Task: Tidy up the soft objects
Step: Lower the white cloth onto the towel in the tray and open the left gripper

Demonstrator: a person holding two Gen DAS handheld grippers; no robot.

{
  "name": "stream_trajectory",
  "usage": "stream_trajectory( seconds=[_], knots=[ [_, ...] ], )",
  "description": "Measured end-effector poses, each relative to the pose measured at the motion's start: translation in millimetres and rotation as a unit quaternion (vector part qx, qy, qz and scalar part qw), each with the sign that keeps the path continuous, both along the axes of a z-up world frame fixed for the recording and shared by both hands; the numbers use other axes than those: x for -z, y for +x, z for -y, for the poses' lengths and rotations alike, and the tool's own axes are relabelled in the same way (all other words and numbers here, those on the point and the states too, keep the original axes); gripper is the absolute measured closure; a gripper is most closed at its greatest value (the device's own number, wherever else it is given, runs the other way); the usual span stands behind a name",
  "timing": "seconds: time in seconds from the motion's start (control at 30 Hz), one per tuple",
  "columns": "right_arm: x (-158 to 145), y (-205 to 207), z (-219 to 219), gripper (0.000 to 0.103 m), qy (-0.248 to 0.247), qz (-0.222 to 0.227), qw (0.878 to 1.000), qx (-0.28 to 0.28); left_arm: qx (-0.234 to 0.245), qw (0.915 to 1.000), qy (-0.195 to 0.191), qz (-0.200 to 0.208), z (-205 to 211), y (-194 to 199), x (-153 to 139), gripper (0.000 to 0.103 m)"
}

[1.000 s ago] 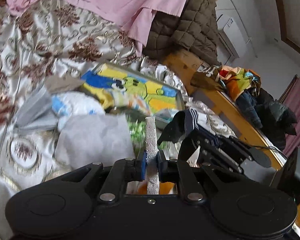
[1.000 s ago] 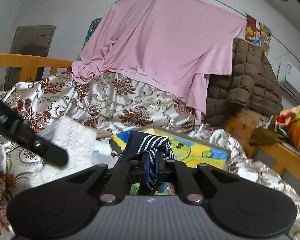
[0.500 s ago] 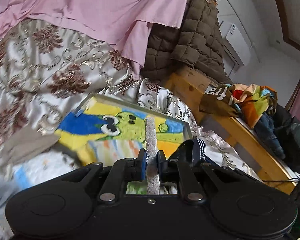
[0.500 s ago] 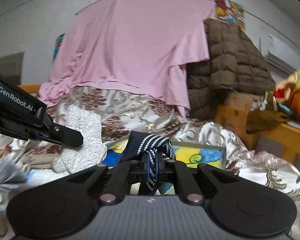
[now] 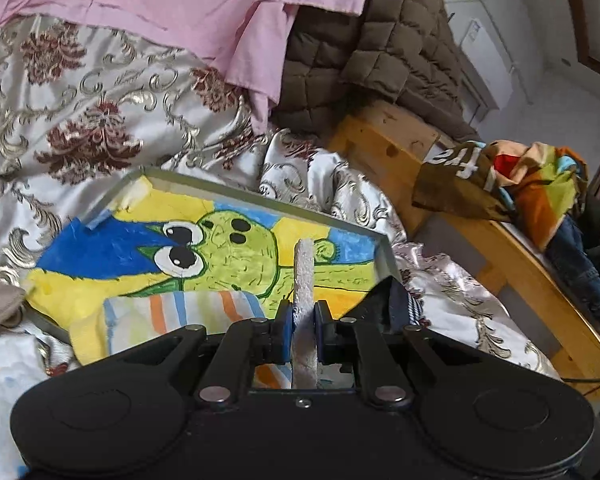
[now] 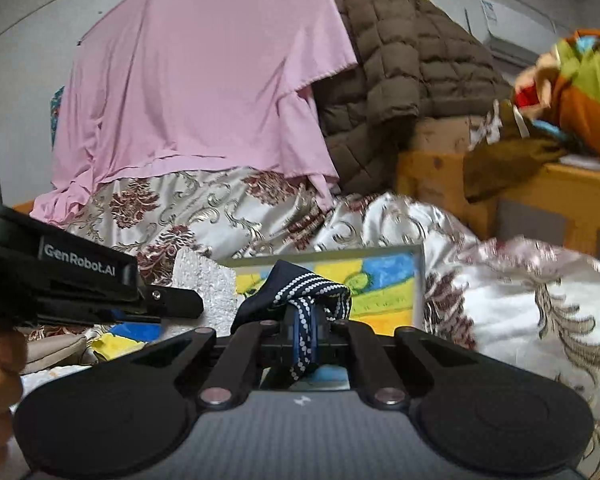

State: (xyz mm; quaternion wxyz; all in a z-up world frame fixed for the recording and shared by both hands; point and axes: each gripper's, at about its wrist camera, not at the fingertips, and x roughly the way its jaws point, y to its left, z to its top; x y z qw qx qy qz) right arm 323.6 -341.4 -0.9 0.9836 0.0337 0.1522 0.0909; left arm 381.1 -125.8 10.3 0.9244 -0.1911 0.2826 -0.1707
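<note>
My left gripper (image 5: 303, 330) is shut on a fuzzy white sock (image 5: 305, 276), seen edge-on, held above a shallow tray (image 5: 256, 196) lined with a yellow, blue and green cartoon picture. The white sock also shows in the right wrist view (image 6: 206, 284), with the left gripper (image 6: 172, 304) at the left. My right gripper (image 6: 304, 334) is shut on a navy sock with white dotted stripes (image 6: 300, 292), just in front of the tray (image 6: 418, 276). The navy sock shows in the left wrist view (image 5: 396, 304) at the tray's right corner.
A floral satin bedspread (image 5: 100, 100) covers the bed. A pink sheet (image 6: 204, 80) and a brown quilted jacket (image 6: 404, 68) hang behind. A wooden bed frame (image 5: 472, 248) with a pile of colourful clothes (image 5: 540, 184) lies to the right. White and grey cloths (image 5: 4, 360) lie left of the tray.
Both grippers have moved forward towards the tray, each still holding its sock. The tray now fills more of the left wrist view, and the cloth pile has slid off to the left.
</note>
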Motion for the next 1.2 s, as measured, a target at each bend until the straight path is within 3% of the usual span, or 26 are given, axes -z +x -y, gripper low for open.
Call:
stream_trajectory(
  seconds=[0.53,0.63,0.7,0.73,0.87,1.03,1.2],
  knots=[
    [12,12,8,0.092,0.009,-0.042,0.999,0.018,-0.047,0.9975,0.026,-0.047,-1,17,29,0.087],
    [12,12,8,0.085,0.010,-0.043,0.999,0.018,-0.059,0.9963,0.034,-0.053,-3,16,30,0.083],
    [13,11,7,0.067,0.009,-0.043,0.999,0.018,-0.063,0.9955,0.037,-0.061,-5,16,30,0.074],
    [13,11,7,0.064,0.011,-0.044,0.999,0.017,-0.066,0.9950,0.040,-0.063,-5,15,30,0.071],
    [12,10,5,0.062,0.007,-0.045,0.999,0.016,-0.078,0.9939,0.050,-0.060,-8,9,29,0.049],
    [11,9,6,0.055,0.008,-0.044,0.999,0.017,-0.087,0.9935,0.058,-0.046,-11,-1,22,0.034],
    [8,7,3,0.041,0.001,-0.049,0.999,0.010,-0.092,0.9927,0.071,-0.031,-15,-12,14,0.020]
  ],
)
